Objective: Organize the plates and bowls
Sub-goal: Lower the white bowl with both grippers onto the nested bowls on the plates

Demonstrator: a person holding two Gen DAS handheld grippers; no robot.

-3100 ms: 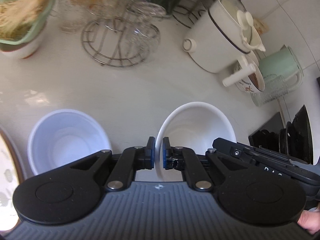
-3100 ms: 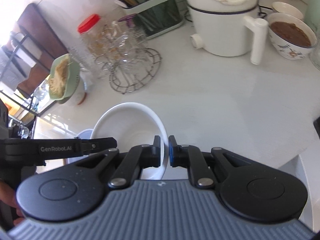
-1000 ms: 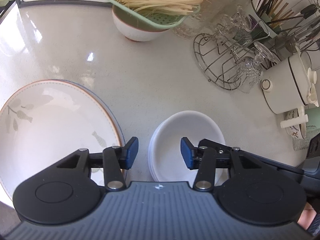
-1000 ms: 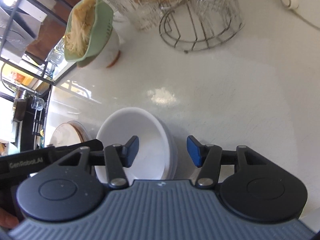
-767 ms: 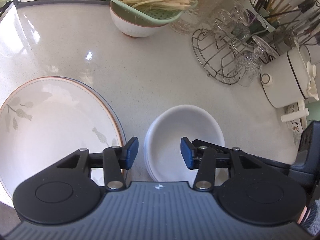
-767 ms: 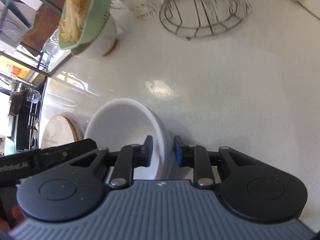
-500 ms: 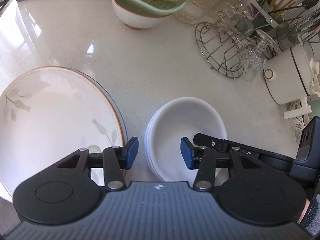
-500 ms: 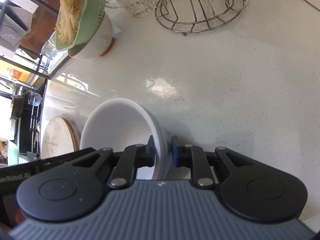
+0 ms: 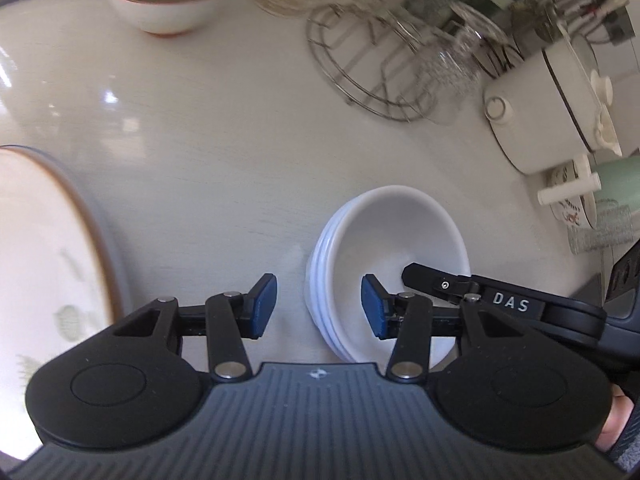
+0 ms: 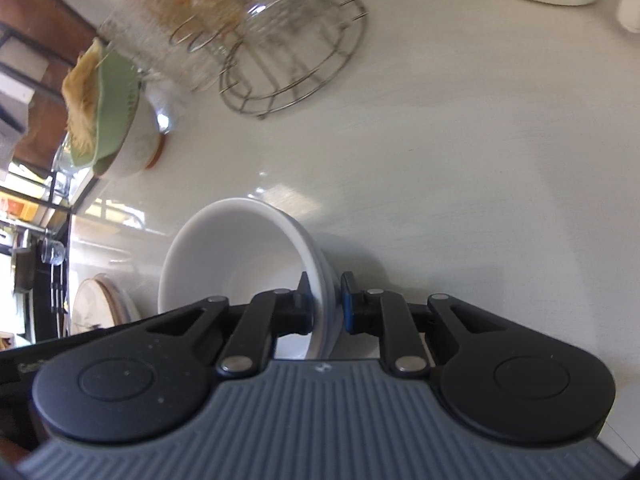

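A stack of white bowls (image 9: 384, 248) stands on the pale counter, also in the right wrist view (image 10: 240, 256). My right gripper (image 10: 325, 304) is shut on the stack's near rim, one finger inside the top bowl and one outside; its finger reaches into the bowl in the left wrist view (image 9: 432, 280). My left gripper (image 9: 318, 308) is open and empty, just above the stack's left side. A large leaf-patterned plate (image 9: 44, 256) lies at the left, and shows small in the right wrist view (image 10: 100, 304).
A wire glass rack (image 9: 384, 72) with glasses stands behind. A green colander of noodles on a bowl (image 9: 168, 0) is at the back left. A white pot (image 9: 548, 104), a patterned bowl (image 9: 568, 204) and a green kettle (image 9: 616, 184) are at the right.
My right gripper closed on the rim of the stacked bowls within the last second. The stack has shifted to the right, away from the plate. My left gripper stayed open.
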